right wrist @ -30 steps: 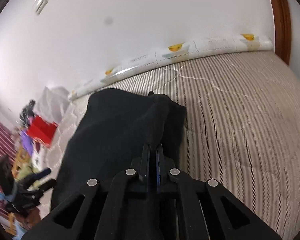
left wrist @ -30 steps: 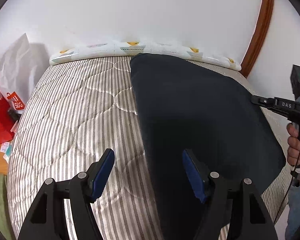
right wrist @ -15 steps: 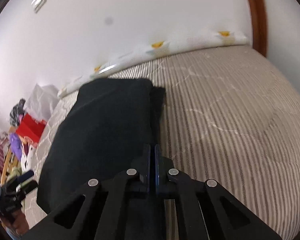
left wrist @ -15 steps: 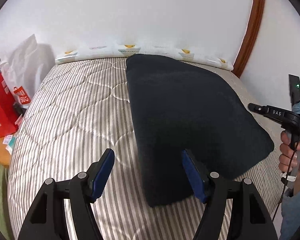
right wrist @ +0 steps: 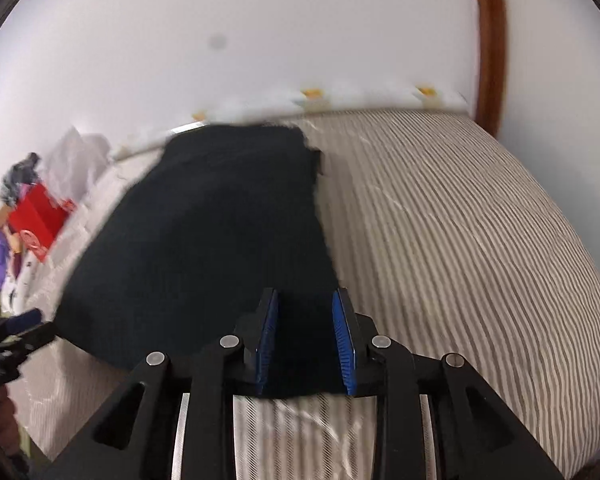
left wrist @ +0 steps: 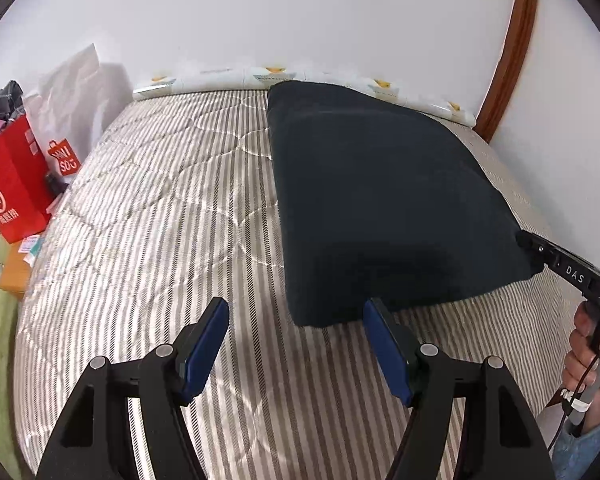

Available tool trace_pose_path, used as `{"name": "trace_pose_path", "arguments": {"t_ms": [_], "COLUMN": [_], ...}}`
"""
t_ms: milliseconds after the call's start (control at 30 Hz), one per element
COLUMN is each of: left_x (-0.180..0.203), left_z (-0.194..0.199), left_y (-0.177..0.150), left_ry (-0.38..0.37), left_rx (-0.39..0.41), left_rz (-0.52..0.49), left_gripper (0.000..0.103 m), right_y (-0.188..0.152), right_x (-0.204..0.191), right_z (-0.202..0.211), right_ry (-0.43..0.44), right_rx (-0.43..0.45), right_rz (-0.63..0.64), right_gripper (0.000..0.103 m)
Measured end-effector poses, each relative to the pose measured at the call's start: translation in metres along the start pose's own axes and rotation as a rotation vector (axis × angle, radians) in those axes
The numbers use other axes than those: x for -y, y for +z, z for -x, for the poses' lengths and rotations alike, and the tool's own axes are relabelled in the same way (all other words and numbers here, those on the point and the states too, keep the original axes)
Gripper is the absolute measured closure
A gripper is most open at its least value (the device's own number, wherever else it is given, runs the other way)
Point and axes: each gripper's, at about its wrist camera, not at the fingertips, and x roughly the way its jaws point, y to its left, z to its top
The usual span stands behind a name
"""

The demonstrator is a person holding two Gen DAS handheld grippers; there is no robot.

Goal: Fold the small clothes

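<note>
Nearest in its own view, the right gripper [right wrist: 305,340] is opening, its blue pads parting around the near corner of the dark garment [right wrist: 220,240] without pressing it, probably letting go so the fold can settle. The left gripper [left wrist: 296,348] hangs wide and empty just short of the cloth's near edge. The garment lies folded on the striped mattress [left wrist: 160,220], reaching toward twelve o'clock, where patterned padding [left wrist: 220,78] lines the wall.

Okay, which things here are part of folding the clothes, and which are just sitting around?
Part of the job:
dark garment
left gripper, open, nothing between its fingers
right gripper, opening over the garment's corner

Just lying about:
red shopping bag
white bag
patterned roll
</note>
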Motion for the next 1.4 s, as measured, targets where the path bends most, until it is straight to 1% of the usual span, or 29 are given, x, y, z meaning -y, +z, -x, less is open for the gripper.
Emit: {"name": "trace_pose_path", "arguments": {"t_ms": [67, 133, 167, 233, 300, 333, 367, 400, 433, 567, 633, 667, 733, 800, 833, 867, 900, 1000, 1133, 1267, 1400], "left_x": [0.002, 0.005, 0.008, 0.014, 0.022, 0.026, 0.031, 0.037, 0.041, 0.054, 0.057, 0.059, 0.061, 0.064, 0.066, 0.066, 0.067, 0.069, 0.07, 0.064, 0.06], "left_z": [0.01, 0.019, 0.026, 0.039, 0.052, 0.059, 0.068, 0.078, 0.084, 0.114, 0.129, 0.135, 0.143, 0.151, 0.154, 0.157, 0.16, 0.167, 0.172, 0.175, 0.178], "left_y": [0.0, 0.001, 0.002, 0.004, 0.006, 0.006, 0.007, 0.008, 0.008, 0.005, 0.0, -0.002, -0.009, -0.016, -0.018, -0.021, -0.024, -0.03, -0.035, -0.039, -0.041], "left_ry": [0.006, 0.005, 0.004, 0.008, 0.022, 0.031, 0.045, 0.058, 0.063, 0.077, 0.066, 0.06, 0.067, 0.088, 0.09, 0.09, 0.085, 0.079, 0.09, 0.086, 0.089], "left_rx": [0.015, 0.031, 0.043, 0.063, 0.091, 0.108, 0.127, 0.146, 0.159, 0.213, 0.236, 0.24, 0.249, 0.27, 0.275, 0.278, 0.282, 0.293, 0.304, 0.305, 0.306], "left_rz": [0.005, 0.012, 0.016, 0.011, 0.005, -0.001, -0.012, -0.022, -0.025, -0.028, -0.018, -0.02, -0.029, -0.042, -0.045, -0.045, -0.044, -0.047, -0.036, -0.013, 0.004], "left_gripper": [0.035, 0.035, 0.035, 0.035, 0.035, 0.035, 0.034, 0.032, 0.028, 0.022, 0.017, 0.015, 0.013, 0.012, 0.011, 0.011, 0.011, 0.01, 0.01, 0.01, 0.01], "right_y": [-0.005, -0.007, -0.006, -0.005, -0.001, 0.001, 0.004, 0.006, 0.009, 0.014, 0.013, 0.011, 0.004, -0.005, -0.011, -0.016, -0.021, -0.028, -0.036, -0.04, -0.042], "right_x": [0.006, 0.009, 0.009, 0.009, 0.005, 0.002, -0.001, -0.004, -0.008, -0.02, -0.024, -0.025, -0.027, -0.029, -0.032, -0.032, -0.033, -0.033, -0.03, -0.03, -0.032], "right_z": [0.006, 0.011, 0.015, 0.028, 0.043, 0.055, 0.064, 0.075, 0.087, 0.128, 0.146, 0.152, 0.167, 0.181, 0.189, 0.194, 0.199, 0.206, 0.215, 0.222, 0.227], "right_ry": [-0.023, -0.073, -0.081, -0.077, -0.067, -0.06, -0.057, -0.055, -0.056, -0.083, -0.096, -0.099, -0.11, -0.116, -0.123, -0.134, -0.15, -0.194, -0.189, -0.217, -0.218], "right_rx": [-0.001, -0.007, -0.006, 0.002, 0.019, 0.038, 0.057, 0.075, 0.089, 0.14, 0.163, 0.164, 0.172, 0.203, 0.219, 0.23, 0.239, 0.225, 0.227, 0.235, 0.239], "right_rz": [-0.021, -0.031, -0.035, -0.042, -0.042, -0.042, -0.04, -0.035, -0.025, 0.013, 0.037, 0.042, 0.035, 0.045, 0.052, 0.055, 0.057, 0.057, 0.037, 0.043, 0.044], "right_gripper": [0.073, 0.073, 0.073, 0.073, 0.069, 0.063, 0.055, 0.05, 0.042, 0.031, 0.029, 0.024, 0.016, 0.011, 0.004, 0.001, 0.0, 0.0, 0.0, 0.0, 0.0]}}
